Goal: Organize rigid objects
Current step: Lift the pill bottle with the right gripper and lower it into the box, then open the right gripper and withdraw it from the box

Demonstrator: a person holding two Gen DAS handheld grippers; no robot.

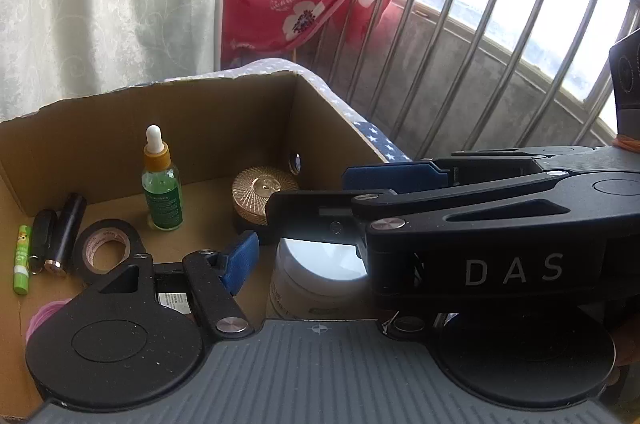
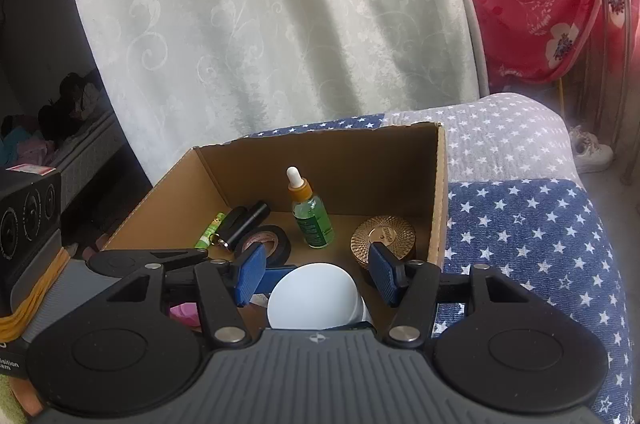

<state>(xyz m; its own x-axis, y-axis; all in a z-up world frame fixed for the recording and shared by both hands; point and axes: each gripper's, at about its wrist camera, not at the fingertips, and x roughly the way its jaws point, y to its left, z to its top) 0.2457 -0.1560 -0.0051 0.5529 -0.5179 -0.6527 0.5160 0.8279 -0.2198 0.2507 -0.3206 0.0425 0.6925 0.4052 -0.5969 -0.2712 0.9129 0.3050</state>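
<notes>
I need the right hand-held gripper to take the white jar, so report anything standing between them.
Nothing visible does. The white jar sits between the blue pads of the right hand-held gripper, inside the cardboard box; the gold-lidded jar and tape roll lie beyond, off to the sides.

Each hand-held gripper is matte black plastic with blue ribbed pads on its two fingers. The left hand-held gripper (image 1: 320, 248) shows a grey ridged base plate, two round black discs at its sides and silver screw heads on the linkage arms. The right hand-held gripper (image 2: 318, 274) has the same build; seen from the left wrist, its side carries white letters "DAS".
</notes>
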